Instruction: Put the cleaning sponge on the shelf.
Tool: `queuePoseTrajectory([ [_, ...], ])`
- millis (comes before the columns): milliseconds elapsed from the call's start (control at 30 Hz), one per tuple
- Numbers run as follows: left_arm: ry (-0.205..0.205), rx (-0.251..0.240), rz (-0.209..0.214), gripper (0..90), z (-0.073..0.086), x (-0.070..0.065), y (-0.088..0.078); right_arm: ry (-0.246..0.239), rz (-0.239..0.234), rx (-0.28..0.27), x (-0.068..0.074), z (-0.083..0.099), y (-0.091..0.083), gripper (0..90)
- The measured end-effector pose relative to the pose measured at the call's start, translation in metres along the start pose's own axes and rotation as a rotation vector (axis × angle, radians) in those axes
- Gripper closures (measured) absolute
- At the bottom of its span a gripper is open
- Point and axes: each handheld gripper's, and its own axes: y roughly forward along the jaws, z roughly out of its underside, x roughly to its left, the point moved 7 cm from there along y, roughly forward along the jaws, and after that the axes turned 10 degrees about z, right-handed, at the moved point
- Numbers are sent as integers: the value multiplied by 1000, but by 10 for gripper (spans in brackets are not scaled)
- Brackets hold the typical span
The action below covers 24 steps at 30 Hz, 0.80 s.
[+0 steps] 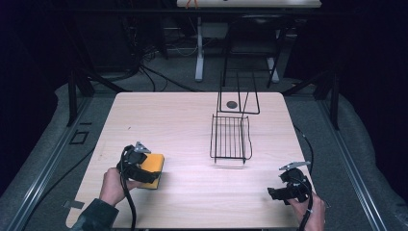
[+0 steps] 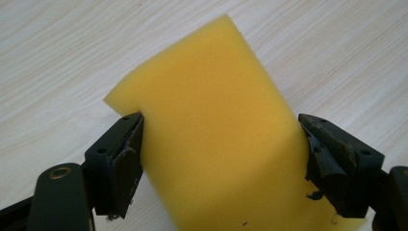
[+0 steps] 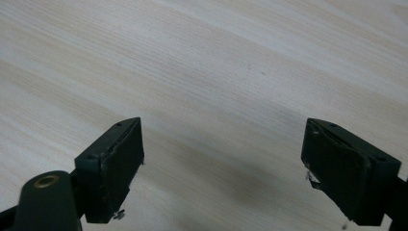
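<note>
A yellow sponge (image 1: 153,169) lies at the table's front left, and my left gripper (image 1: 144,175) is shut on it. In the left gripper view the sponge (image 2: 216,139) fills the gap between both black pads (image 2: 122,166), which press on its two sides above the wooden tabletop. My right gripper (image 1: 276,193) rests near the front right corner of the table, held by a hand. In the right gripper view its jaws stand wide apart, the right gripper (image 3: 223,168) open over bare wood with nothing between them.
A black wire rack (image 1: 231,137) lies on the table right of centre. Behind it a wire frame (image 1: 239,96) stands upright beside a small dark round disc (image 1: 232,104). Cables trail from both grippers. Table legs and wiring fill the dark floor beyond.
</note>
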Motion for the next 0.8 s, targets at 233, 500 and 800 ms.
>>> queuePoseTrajectory([
  [233, 34, 11, 19, 208, -6, -8, 6, -1, 5, -2, 1, 0, 0, 144],
  [500, 58, -1, 36, 208, -18, -13, 7, 5, 11, 3, 0, 0, 2, 146],
  [800, 101, -17, 63, 209, -37, -19, 7, 18, 9, 9, -5, 1, 2, 144],
])
